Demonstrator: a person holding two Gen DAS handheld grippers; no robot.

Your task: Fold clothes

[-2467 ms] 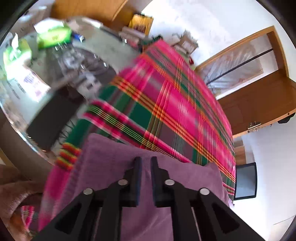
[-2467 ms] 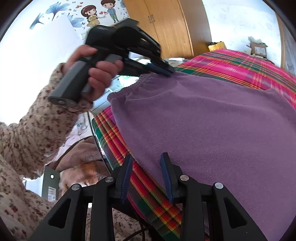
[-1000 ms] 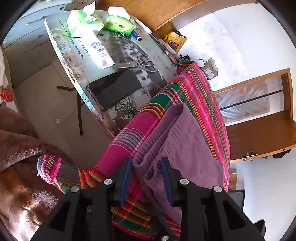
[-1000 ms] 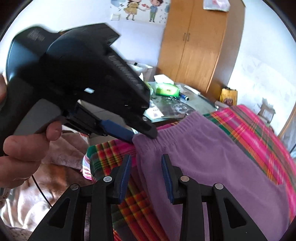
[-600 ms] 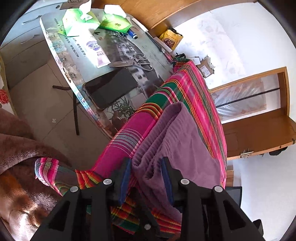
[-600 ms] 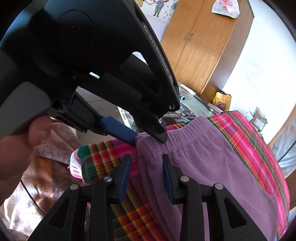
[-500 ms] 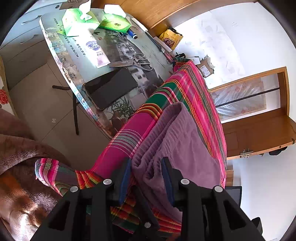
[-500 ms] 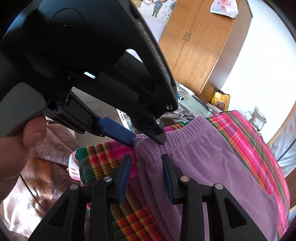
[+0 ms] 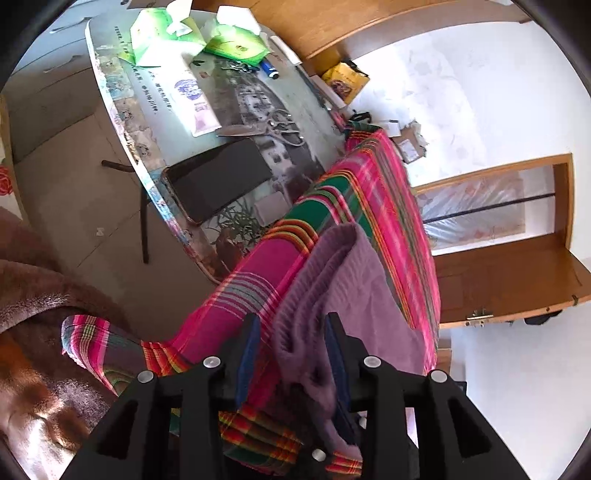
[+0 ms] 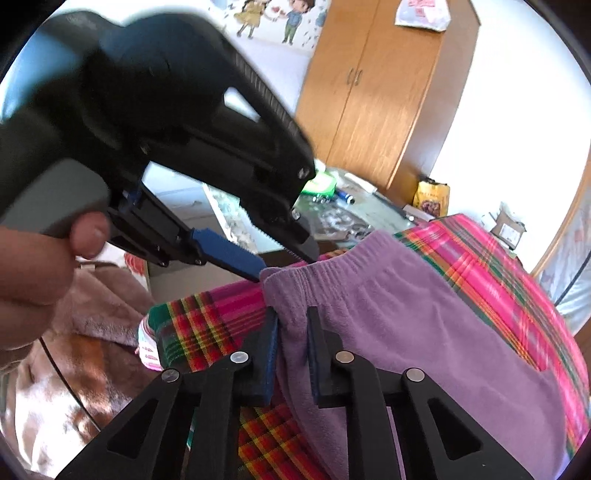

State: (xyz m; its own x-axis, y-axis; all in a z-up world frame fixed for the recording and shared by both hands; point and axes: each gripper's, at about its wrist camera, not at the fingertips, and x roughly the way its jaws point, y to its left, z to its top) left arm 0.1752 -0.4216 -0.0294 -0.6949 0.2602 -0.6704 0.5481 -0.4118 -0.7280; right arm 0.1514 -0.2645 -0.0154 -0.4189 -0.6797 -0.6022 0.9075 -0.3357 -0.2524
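The left hand-held gripper (image 9: 291, 354) has its two fingers spread a bit with the bunched waistband edge of the purple pants (image 9: 354, 288) sitting between them; I can't tell if it's actually pinching the fabric or just straddling it. The right hand-held gripper (image 10: 291, 354) is the same story, fingers parted around the near edge of the purple pants (image 10: 424, 321), cloth running between them, grip not clear. In the right wrist view the left hand-held gripper (image 10: 284, 264) sits just above and ahead of the right one, its blue-padded tips at the elastic corner of the pants, with a hand (image 10: 33, 269) wrapped around its handle. The pants lie spread over a pink and green plaid blanket (image 9: 384, 199) stretching away ahead of both grippers. Beyond the blanket, off to the left of the left gripper, there's a tabletop (image 9: 147, 107) with a phone (image 9: 218, 181), scissors (image 9: 273, 125) and green tissue packs (image 9: 162, 31). A wooden wardrobe (image 10: 373, 92) stands further back.
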